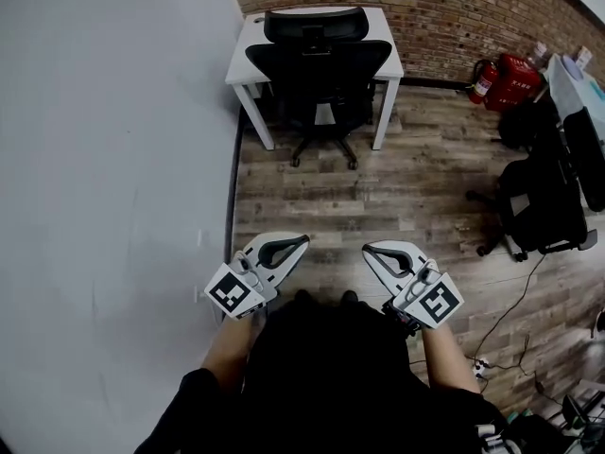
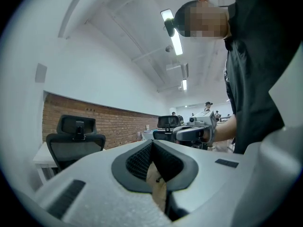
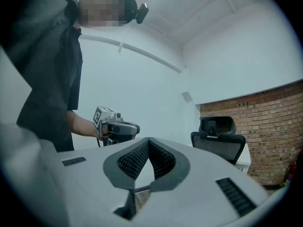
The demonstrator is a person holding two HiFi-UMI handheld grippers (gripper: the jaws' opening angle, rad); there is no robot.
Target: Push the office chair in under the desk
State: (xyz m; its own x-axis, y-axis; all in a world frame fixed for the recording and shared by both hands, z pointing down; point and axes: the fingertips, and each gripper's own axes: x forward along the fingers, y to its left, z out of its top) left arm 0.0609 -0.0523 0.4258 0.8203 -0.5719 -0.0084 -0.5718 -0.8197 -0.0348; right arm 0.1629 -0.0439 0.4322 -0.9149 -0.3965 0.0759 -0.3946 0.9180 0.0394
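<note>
Left tool (image 1: pixel 301 241), right tool (image 1: pixel 369 249): level, closed

Two grippers (image 1: pixel 301 242) (image 1: pixel 369 250), one desk (image 1: pixel 388 50), two office chairs (image 1: pixel 317 64) (image 1: pixel 544 206)

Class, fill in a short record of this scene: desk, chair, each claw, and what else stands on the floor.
Desk: white, against brick wall
Office chair: black, at the desk, back towards the person, untouched
Left claw: shut, empty
Right claw: shut, empty
Also there: second black chair, red fire extinguisher at right
</note>
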